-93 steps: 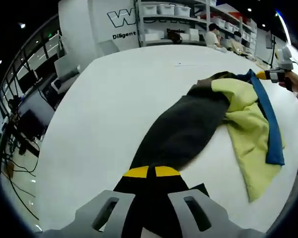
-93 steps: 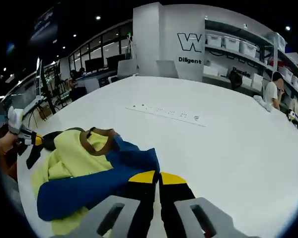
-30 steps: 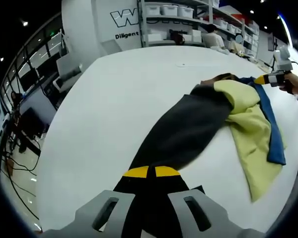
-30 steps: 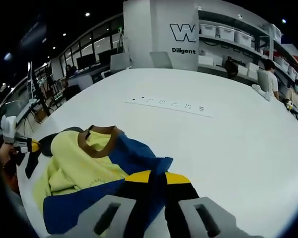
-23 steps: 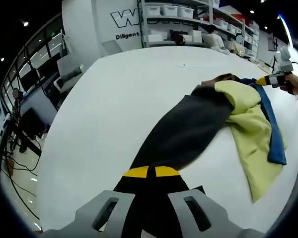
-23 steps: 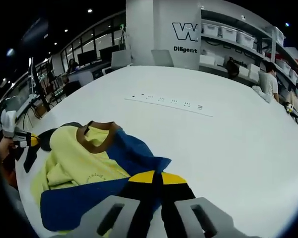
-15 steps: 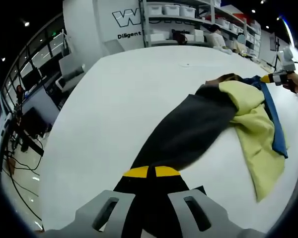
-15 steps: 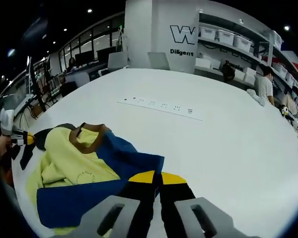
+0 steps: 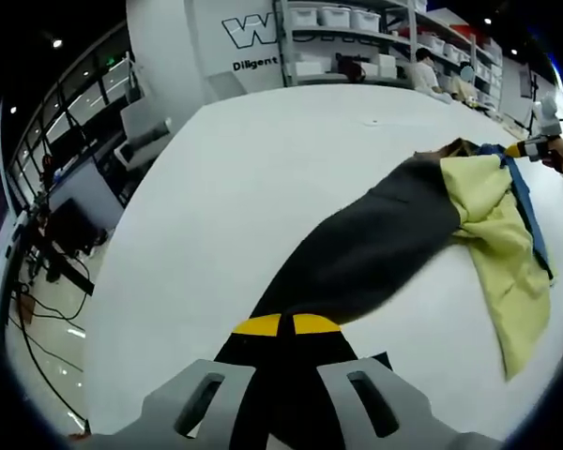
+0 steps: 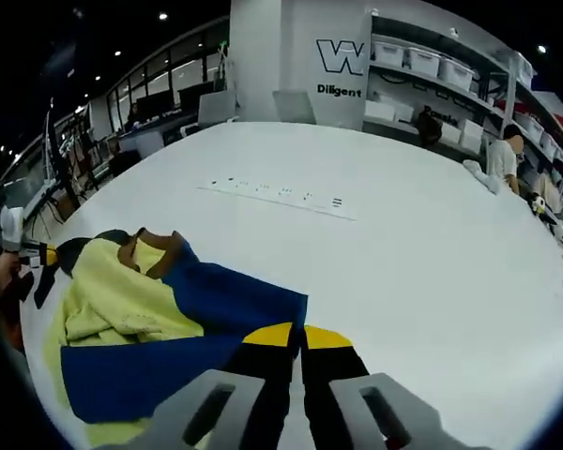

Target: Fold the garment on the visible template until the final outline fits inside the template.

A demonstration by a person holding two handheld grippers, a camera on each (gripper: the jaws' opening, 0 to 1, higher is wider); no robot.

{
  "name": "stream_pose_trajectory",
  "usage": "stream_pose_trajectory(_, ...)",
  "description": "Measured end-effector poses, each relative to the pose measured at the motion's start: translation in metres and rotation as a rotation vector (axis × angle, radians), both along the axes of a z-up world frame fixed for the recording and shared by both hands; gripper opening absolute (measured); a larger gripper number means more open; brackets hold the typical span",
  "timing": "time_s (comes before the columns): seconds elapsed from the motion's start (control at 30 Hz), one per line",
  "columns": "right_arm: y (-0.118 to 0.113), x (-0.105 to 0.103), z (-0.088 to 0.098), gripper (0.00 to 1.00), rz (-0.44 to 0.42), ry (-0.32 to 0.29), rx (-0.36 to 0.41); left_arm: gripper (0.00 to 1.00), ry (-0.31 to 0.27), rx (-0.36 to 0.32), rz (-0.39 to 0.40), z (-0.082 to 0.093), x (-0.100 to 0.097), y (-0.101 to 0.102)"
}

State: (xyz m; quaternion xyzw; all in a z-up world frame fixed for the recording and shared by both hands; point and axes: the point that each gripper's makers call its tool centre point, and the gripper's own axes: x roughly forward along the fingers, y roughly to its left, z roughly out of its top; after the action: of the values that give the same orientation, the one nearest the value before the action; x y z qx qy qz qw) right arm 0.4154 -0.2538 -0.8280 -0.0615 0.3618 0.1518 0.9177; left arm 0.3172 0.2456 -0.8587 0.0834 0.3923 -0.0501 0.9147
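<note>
- From the left gripper view, my left tongs (image 9: 281, 325) are clenched on the dark grey sleeve of the yellow, blue and grey fabric garment (image 9: 394, 246), stretched across the white surface (image 9: 244, 178).
- The right gripper view adds a brown collar (image 10: 150, 251); my right tongs (image 10: 296, 335) grip the blue panel's edge.
- A row of small dark marks (image 10: 277, 194) lies well beyond.

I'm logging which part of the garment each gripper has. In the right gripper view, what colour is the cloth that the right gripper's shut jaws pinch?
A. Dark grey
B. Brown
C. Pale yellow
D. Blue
D: in the right gripper view the right gripper is shut on the blue sleeve panel of the yellow, blue and grey sweatshirt.
</note>
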Motion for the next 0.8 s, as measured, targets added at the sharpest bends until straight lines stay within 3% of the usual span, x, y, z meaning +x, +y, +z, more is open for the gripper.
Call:
stream_pose_trajectory(0.5,-0.004,0.006,-0.023,0.00,-0.018,0.064,0.011,0.00,0.003,-0.010,0.026,0.000,0.019,0.012)
stream_pose_trajectory(0.8,-0.003,0.007,-0.027,0.00,-0.044,0.073,0.009,0.00,0.002,-0.007,0.027,0.000,0.021,0.011)
